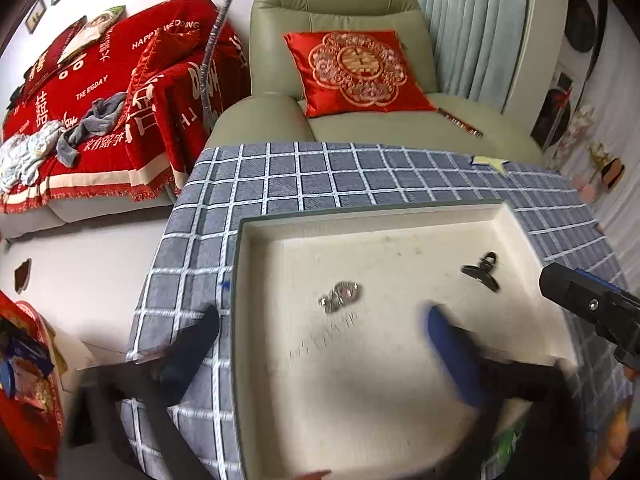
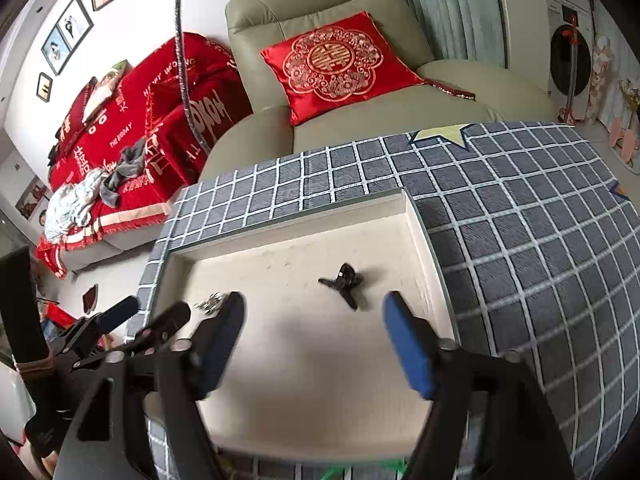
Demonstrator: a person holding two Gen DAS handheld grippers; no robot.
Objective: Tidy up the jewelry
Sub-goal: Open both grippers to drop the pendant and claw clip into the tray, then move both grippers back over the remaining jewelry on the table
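**Black clip ahead of my right tool, silver piece ahead of my left**

While both pieces lie loose in the white tray (image 2: 424, 236), the black clip (image 2: 345, 283) sits far-right, long axis running near-right to far-left, straight ahead of my right tool (image 2: 314, 308), fingers apart. The silver jewelry (image 1: 340, 296) lies left of it, nearer my left tool (image 1: 320, 326), also spread wide, on the checked tabletop (image 2: 520, 216).

Home living room, probably: green armchair (image 2: 320, 40), red sofa throw (image 2: 132, 128), framed photos (image 2: 72, 28).

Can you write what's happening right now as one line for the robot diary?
left tool: open, over shallow white tray | right tool: open | silver sparkly jewelry piece, small black clip: lying in tray, untouched
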